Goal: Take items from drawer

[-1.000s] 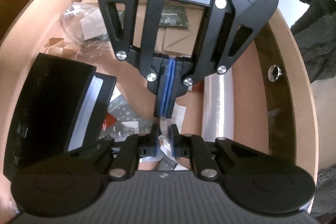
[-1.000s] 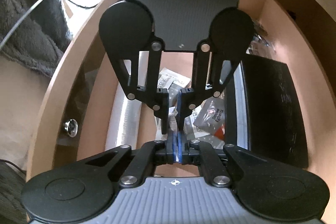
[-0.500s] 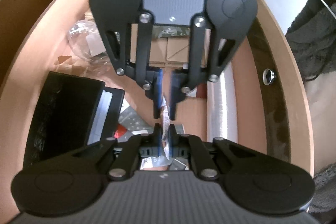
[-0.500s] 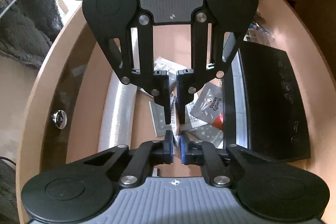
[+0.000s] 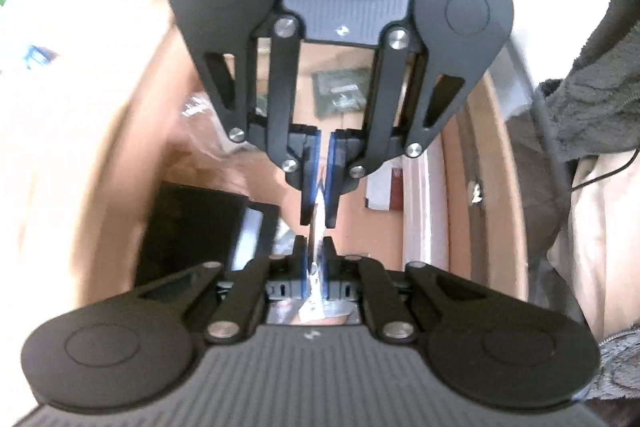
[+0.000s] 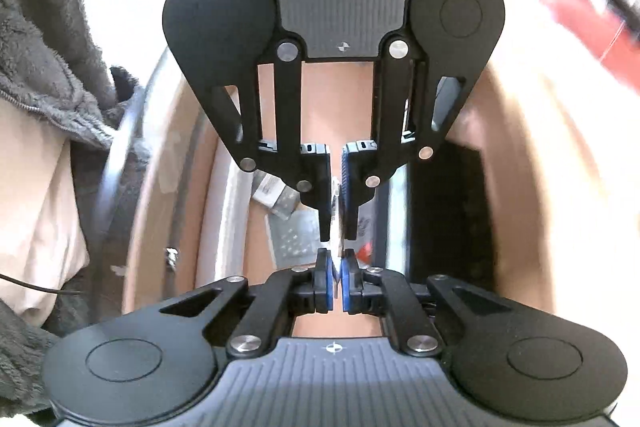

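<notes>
Both grippers face each other above the open wooden drawer (image 5: pixel 424 227). In the left wrist view my left gripper (image 5: pixel 317 247) is at the bottom, shut on the edge of a thin silvery-white packet (image 5: pixel 318 223). The right gripper (image 5: pixel 319 223), at the top, has the same packet between its blue pads with a narrow gap showing. In the right wrist view my right gripper (image 6: pixel 339 259) is at the bottom and the left gripper (image 6: pixel 338 237) at the top, with the packet (image 6: pixel 339 223) edge-on between them.
In the drawer lie a black box (image 5: pixel 192 227), crinkled clear plastic (image 5: pixel 200 111), a dark green packet (image 5: pixel 340 91), a white and red card (image 5: pixel 384 187), grey sachets (image 6: pixel 296 235) and a pale tube (image 5: pixel 414 211). A grey fleece (image 6: pixel 36 67) hangs beside the drawer front.
Both grippers have lifted up away from the drawer floor with the packet held between them. The right gripper, shut a second ago, stands slightly parted. The drawer contents look farther off.
</notes>
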{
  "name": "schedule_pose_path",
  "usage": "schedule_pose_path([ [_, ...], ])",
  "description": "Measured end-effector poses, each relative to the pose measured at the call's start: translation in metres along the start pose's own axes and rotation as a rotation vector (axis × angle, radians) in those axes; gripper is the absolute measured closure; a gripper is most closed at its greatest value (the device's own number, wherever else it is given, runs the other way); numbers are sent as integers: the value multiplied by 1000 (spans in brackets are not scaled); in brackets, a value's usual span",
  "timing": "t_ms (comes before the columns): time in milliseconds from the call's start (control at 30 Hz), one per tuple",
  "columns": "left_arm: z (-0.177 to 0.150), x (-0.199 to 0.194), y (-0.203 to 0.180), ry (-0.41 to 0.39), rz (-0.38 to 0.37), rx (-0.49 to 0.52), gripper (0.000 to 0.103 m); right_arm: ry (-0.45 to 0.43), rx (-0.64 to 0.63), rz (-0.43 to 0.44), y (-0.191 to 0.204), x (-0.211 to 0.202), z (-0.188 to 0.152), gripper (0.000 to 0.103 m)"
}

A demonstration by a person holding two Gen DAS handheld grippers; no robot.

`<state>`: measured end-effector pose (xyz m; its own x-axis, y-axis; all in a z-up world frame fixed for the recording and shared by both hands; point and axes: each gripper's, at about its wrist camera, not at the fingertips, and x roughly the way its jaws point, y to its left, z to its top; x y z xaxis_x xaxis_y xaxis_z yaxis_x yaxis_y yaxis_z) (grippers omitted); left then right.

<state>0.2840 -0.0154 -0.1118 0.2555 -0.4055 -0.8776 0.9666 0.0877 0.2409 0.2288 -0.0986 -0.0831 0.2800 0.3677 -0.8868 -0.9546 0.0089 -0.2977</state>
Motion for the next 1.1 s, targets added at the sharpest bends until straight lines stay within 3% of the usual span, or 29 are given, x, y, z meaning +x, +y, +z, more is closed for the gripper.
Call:
schedule_pose_path([
  [267, 15, -82, -24, -36, 146, 23, 96, -19, -48, -143, 10, -63, 23, 99],
  [400, 18, -118, -34, -53, 211, 9, 96, -27, -57, -203, -8, -36, 28, 99],
  [500, 23, -129, -34, -57, 264, 9, 96, -33, -59, -241, -10, -54, 39, 99],
  [567, 26, -130, -30, -60, 295, 9, 96, -36, -62, -267, -16, -77, 50, 99],
  [833, 23, -170, 9, -66, 428, 4, 96, -46, -90, -376, -52, -97, 102, 99],
  [1100, 13, -203, 58, -45, 527, -7, 95, -62, -109, -436, -111, -99, 142, 99],
])
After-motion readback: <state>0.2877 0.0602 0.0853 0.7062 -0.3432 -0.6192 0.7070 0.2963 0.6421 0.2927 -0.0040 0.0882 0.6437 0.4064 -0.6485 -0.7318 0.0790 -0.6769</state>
